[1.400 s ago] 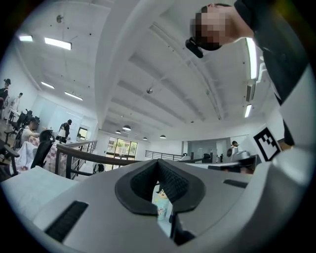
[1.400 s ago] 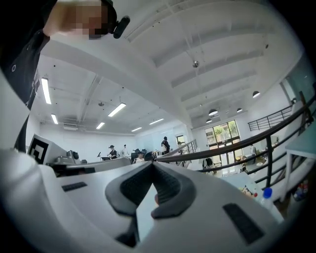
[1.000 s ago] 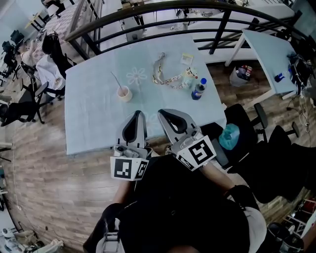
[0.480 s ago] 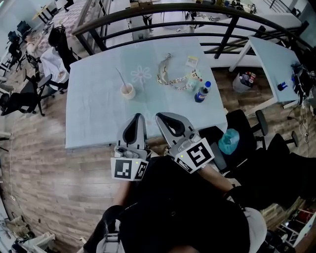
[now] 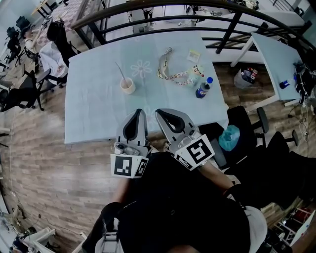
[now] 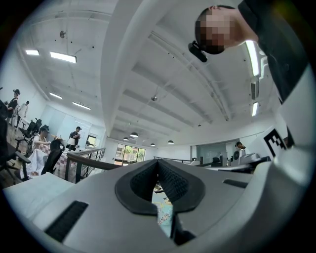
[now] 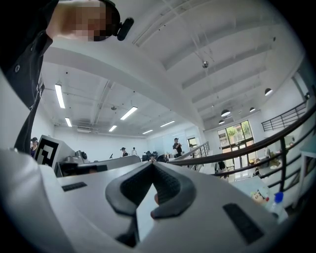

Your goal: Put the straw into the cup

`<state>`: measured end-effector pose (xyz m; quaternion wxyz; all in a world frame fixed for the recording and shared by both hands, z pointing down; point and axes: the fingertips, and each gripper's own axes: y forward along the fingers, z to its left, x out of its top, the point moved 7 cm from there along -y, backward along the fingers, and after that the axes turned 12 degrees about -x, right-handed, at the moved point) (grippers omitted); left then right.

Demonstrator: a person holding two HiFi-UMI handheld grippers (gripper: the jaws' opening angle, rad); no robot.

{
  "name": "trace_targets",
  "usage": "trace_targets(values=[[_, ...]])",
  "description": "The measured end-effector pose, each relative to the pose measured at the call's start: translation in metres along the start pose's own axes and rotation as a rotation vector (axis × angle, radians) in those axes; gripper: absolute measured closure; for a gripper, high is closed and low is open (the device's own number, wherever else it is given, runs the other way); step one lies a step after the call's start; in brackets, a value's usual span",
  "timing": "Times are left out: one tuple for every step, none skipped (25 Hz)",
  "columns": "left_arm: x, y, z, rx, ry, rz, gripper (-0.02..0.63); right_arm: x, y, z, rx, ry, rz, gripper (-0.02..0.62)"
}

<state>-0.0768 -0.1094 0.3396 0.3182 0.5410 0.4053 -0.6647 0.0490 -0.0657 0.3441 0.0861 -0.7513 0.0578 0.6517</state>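
Note:
A small tan cup (image 5: 127, 85) stands on the pale blue table (image 5: 94, 108), left of its middle. A thin straw (image 5: 120, 72) rises out of the cup and leans to the upper left. My left gripper (image 5: 139, 113) and right gripper (image 5: 158, 113) hang side by side over the table's near edge, well short of the cup. Both are shut with nothing between the jaws. In the left gripper view the left gripper's (image 6: 158, 163) jaws meet at the tips, and in the right gripper view the right gripper's (image 7: 152, 164) do the same. Neither gripper view shows the cup.
Right of the cup lie a patterned lanyard (image 5: 172, 76), a small card (image 5: 193, 55) and a blue-capped bottle (image 5: 202, 89). A dark railing (image 5: 163, 7) runs behind the table. A second table (image 5: 276, 59) and black chairs (image 5: 247, 123) stand at the right.
The head view has shifted a little, so the table sits slightly higher in the picture. Both grippers stay shut in about the same place. The cup and straw have not moved.

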Motion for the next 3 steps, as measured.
trace_targets(values=[[-0.0002,0.0011,0.0009,0.001,0.001,0.001,0.594,0.0000,0.0011,-0.0007,0.001,0.001,0.000,0.588],[-0.0004,0.0023,0.0020,0.002,0.001,0.003,0.593,0.0000,0.0024,-0.0013,0.002,0.001,-0.001,0.588],[-0.0007,0.0034,0.0031,0.003,0.001,0.005,0.593,0.0001,0.0038,-0.0021,0.004,0.001,-0.001,0.588]])
